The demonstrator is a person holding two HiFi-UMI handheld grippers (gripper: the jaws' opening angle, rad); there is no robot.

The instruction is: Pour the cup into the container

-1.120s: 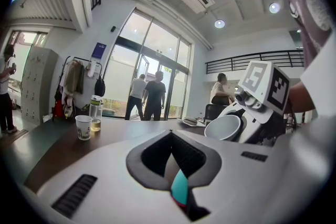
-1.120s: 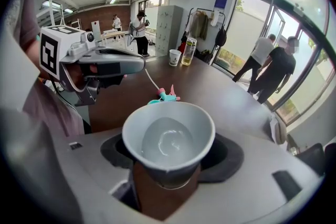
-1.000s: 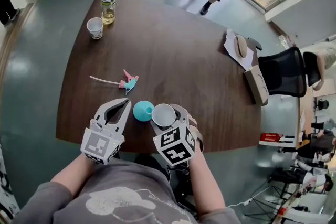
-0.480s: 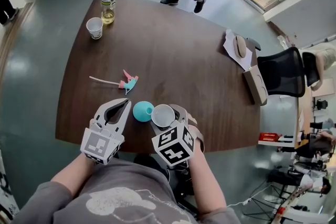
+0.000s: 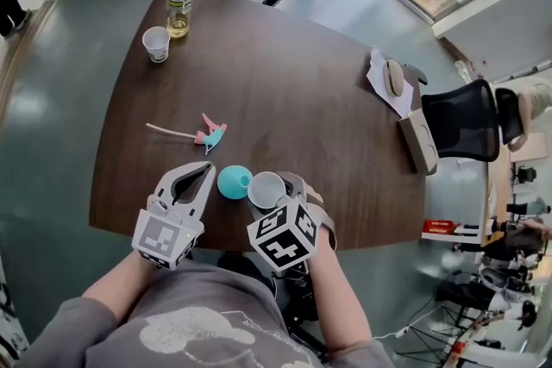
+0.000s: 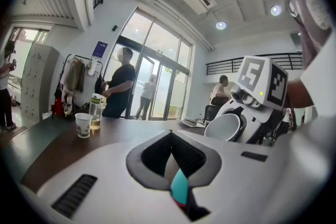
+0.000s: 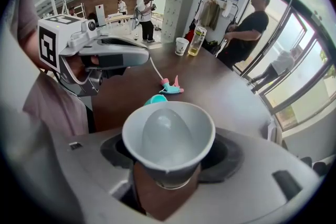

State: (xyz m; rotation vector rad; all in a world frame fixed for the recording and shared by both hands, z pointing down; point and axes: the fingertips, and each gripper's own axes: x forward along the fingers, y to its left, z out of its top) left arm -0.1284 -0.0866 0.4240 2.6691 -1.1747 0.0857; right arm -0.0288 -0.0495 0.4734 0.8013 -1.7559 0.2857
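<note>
Now the cup (image 7: 168, 136): white, round and smooth, wide at the top. It sits between the jaws of the right gripper, near the table's close edge. It is tipped, with its open mouth turned toward the left.
Container (image 5: 233, 182): a small round blue-green thing on the table, just left of the cup. The cup's rim is right beside it. I cannot tell if they touch.
Right gripper (image 5: 274, 184): its jaws squeeze the cup from both sides. It points steeply down at the table.
Left gripper (image 5: 205, 170): its jaws are pressed together at the tips and hold nothing. It lies almost flat, just left of the container.
Right gripper view only: the inside of the cup, with a pale egg-shaped patch deep down. I cannot tell if anything is in it. A bit of the container peeks over the far rim.
Left gripper view only: the cup from the side, and a thin strip of blue-green in the gap behind the jaw tips.
Head view only: both bare forearms come in from the bottom, side by side.
Table (image 5: 293, 99): dark brown wood, smooth, with rounded corners.
Spray top (image 5: 210, 134): pink and blue-green with a thin white tube, lying beyond the left gripper.
Far corner: a paper cup (image 5: 156, 45) beside a clear bottle (image 5: 178, 11) of yellow drink.
</note>
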